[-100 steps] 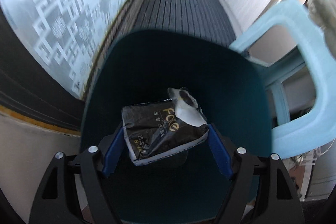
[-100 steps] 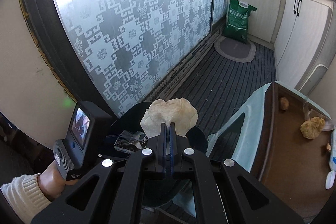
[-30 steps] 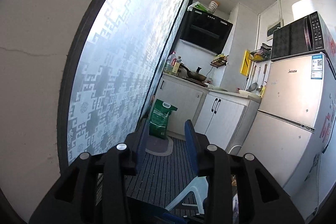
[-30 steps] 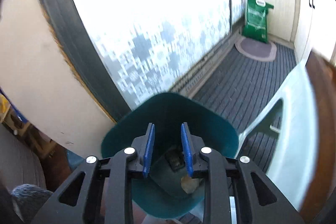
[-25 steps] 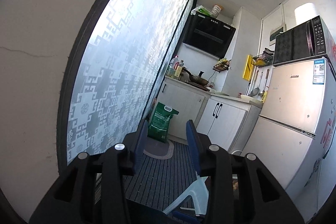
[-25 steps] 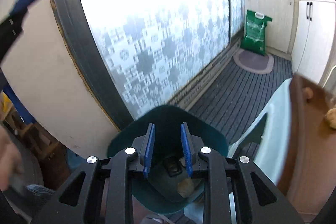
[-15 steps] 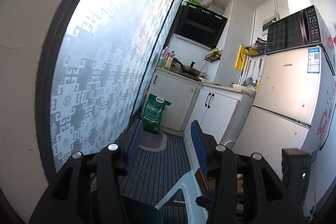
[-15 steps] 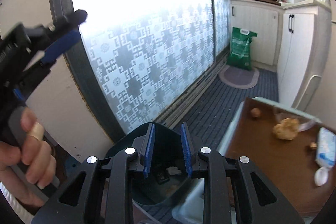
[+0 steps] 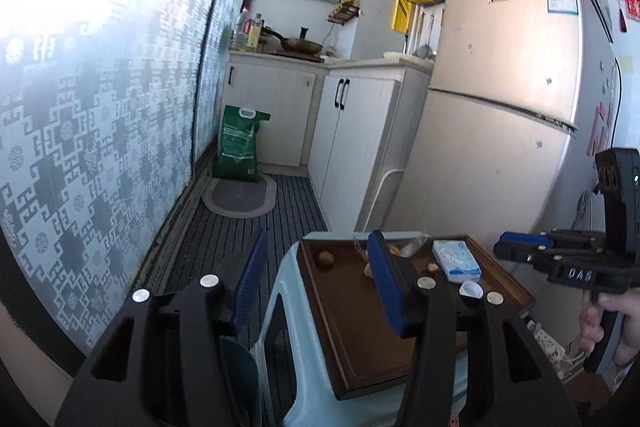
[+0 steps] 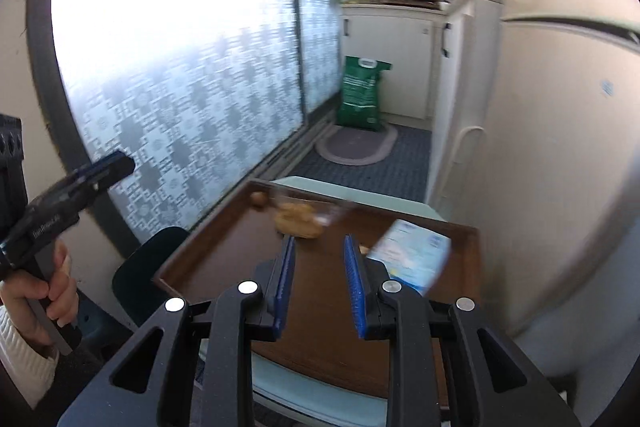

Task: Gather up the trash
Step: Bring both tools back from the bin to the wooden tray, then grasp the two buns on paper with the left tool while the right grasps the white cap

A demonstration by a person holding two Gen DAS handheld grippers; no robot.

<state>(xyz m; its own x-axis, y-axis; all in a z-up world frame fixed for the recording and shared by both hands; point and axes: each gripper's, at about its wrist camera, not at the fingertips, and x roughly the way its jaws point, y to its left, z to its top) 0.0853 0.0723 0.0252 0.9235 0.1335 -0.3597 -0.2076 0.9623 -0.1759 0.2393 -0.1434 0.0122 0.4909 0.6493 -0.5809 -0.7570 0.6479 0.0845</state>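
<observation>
A brown tray rests on a pale blue stool. On the tray lie a small brown ball, a crumpled brown wad beside clear wrap, a blue-and-white tissue pack and a white cap. My left gripper hovers open at the tray's near left edge, with nothing between its pads. My right gripper is open and empty above the tray, just short of the wad. The dark teal bin stands left of the stool.
A patterned glass door runs along the left. White cabinets and a fridge close off the right. A green bag and an oval mat lie on the floor beyond. A hand holds the left gripper's handle.
The right gripper rose from over the bin and swung to the tray. The left gripper turned right and tipped down toward the tray, and its jaws widened.
</observation>
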